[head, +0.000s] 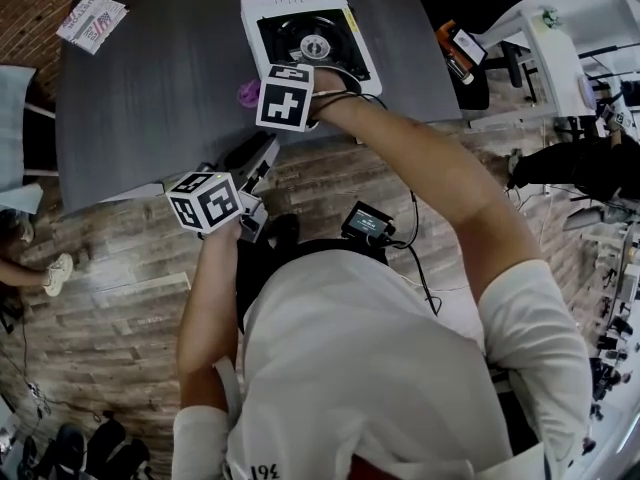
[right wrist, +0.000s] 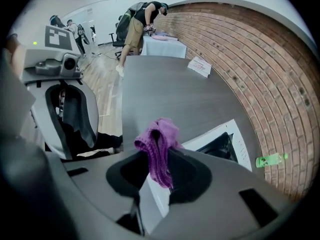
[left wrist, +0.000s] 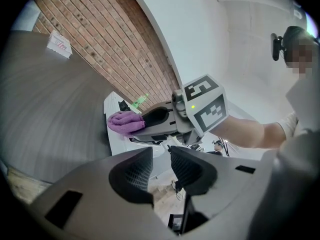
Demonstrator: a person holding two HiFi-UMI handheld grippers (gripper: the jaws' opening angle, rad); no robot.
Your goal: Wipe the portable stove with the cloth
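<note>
**Clerk:** Where is the portable stove (head: pixel 345 60) lying, and how is it pointing?

**Inspector:** It is sitting on the grey table (head: pixel 160 78), close to the near edge. Its long axis is running across the table from left to right, slightly skewed. The broader white strip with print is facing away from the person, and the black burner well is facing up.

**Clerk:** And the cloth (right wrist: pixel 159 143)?

**Inspector:** The purple cloth is being held at the stove's near left corner. The right gripper (right wrist: pixel 160 170) is clamping it, with both jaws pressing on the fabric. The cloth is lying lengthwise along the jaws, with a bunched end sticking out past the tips toward the table. Whether it is pressing on the stove's white edge, I am not able to tell.

**Clerk:** The left gripper (left wrist: pixel 161 158)?

**Inspector:** Its jaws are standing a little apart, with nothing between them. It is hanging off the near edge of the table, over the wooden floor (head: pixel 110 298). It is pointing toward the stove and the other gripper.

**Clerk:** Anything else on the table?

**Inspector:** A leaflet (head: pixel 92 21) is lying at the far left corner, well apart from the stove.
</note>
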